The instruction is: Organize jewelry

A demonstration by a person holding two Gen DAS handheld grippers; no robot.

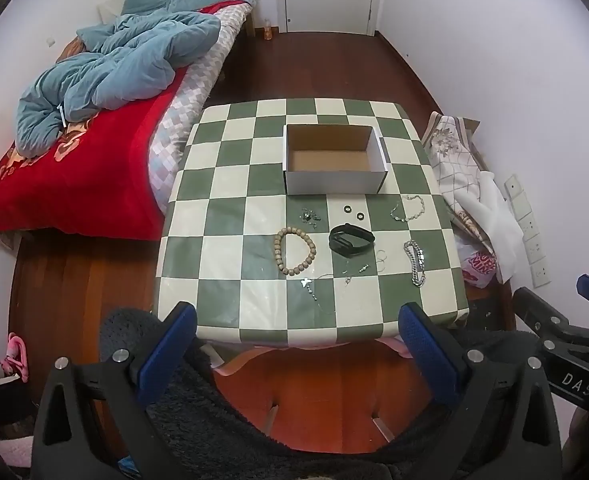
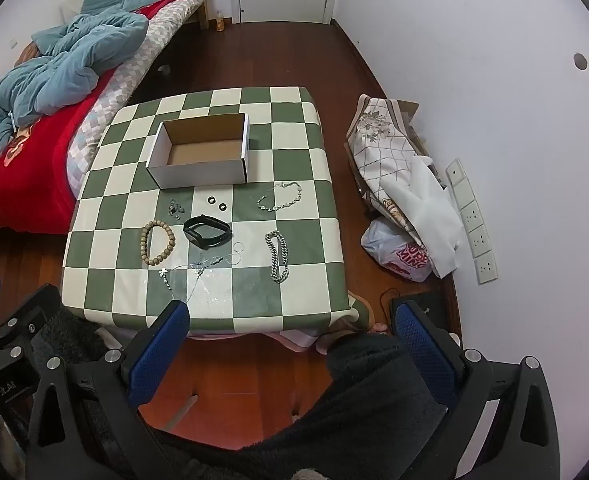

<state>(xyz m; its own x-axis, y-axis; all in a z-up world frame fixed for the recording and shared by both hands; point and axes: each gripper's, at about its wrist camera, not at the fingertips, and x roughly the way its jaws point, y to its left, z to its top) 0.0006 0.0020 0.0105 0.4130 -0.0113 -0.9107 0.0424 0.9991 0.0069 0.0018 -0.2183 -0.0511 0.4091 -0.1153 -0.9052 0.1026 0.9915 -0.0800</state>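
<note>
A: What have the fingers got hold of?
B: Nothing; the left gripper and right gripper both stand spread wide, short of the tabletop.
A: And the jewelry?
B: Loose on the checks; wooden bead bracelet at nine o'clock of the black band; silver chain at three; two small rings at twelve; farther on, the open box, nothing inside.
</note>
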